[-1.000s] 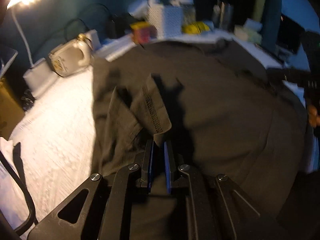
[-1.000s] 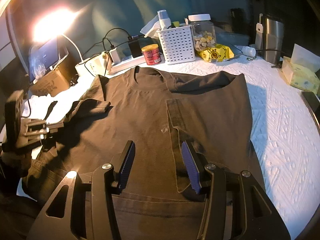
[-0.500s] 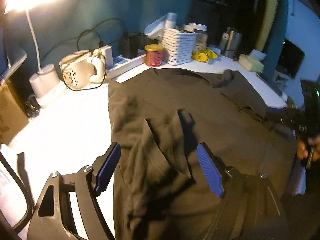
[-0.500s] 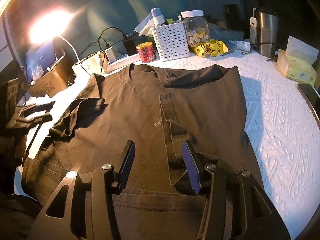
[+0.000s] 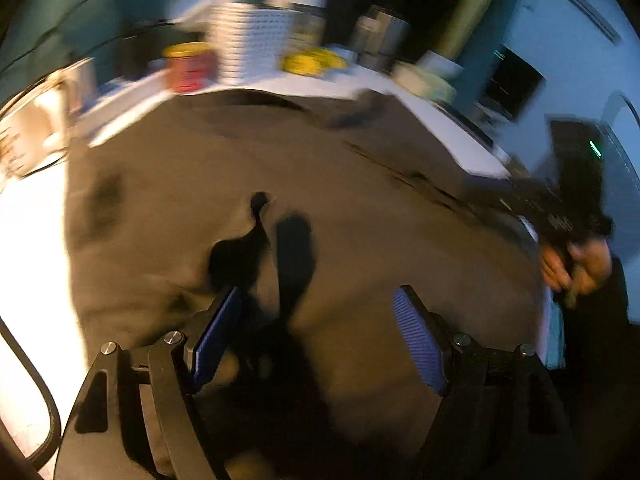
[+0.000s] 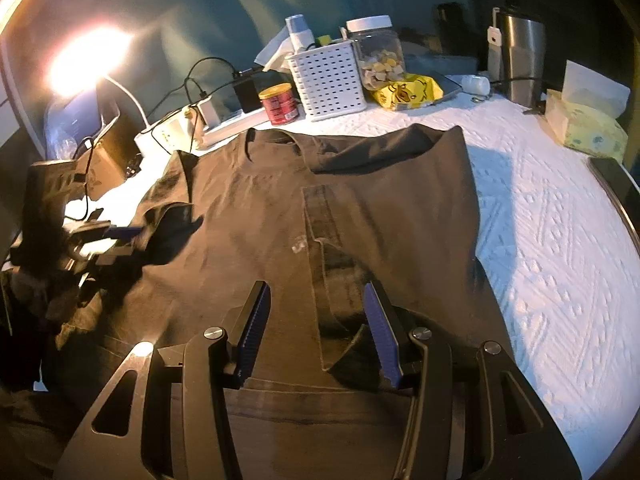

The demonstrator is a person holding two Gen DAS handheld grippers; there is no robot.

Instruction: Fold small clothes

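hovering both claws over a dark t-shirt (image 6: 248,216) that is lying flat on the white quilted table cover (image 6: 560,248), neck hole pointing away from me toward the clutter at the back. my left gripper (image 5: 316,328) is standing spread wide with nothing between its blue pads (image 5: 420,344), only shirt cloth showing below the gap; that view is smeared with blur. my right gripper (image 6: 316,332) is also standing spread, pinching nothing, poised over the lower part of the shirt where a folded-in panel edge (image 6: 320,248) is running down the middle. i'm judging that the side near my right claw is already turned inward, its sleeve (image 6: 384,152) lying across the chest, while the side near my left claw is bunching in a loose flap (image 6: 168,216) that isn't lying neat. so i'm reading the open claws as sitting between grips, ready to take cloth for the next fold.

crowding the far edge are a red can (image 6: 279,103), a white perforated basket (image 6: 328,80), a clear jar with a white lid (image 6: 376,56), a yellow packet (image 6: 408,92), a steel tumbler (image 6: 520,60) and a tissue box (image 6: 588,124). a lamp (image 6: 84,60) is glaring from the far corner, with cables and a power strip (image 6: 224,128) trailing just beside the collar. the can and strip are sitting close enough that cloth swung upward could be brushing them.
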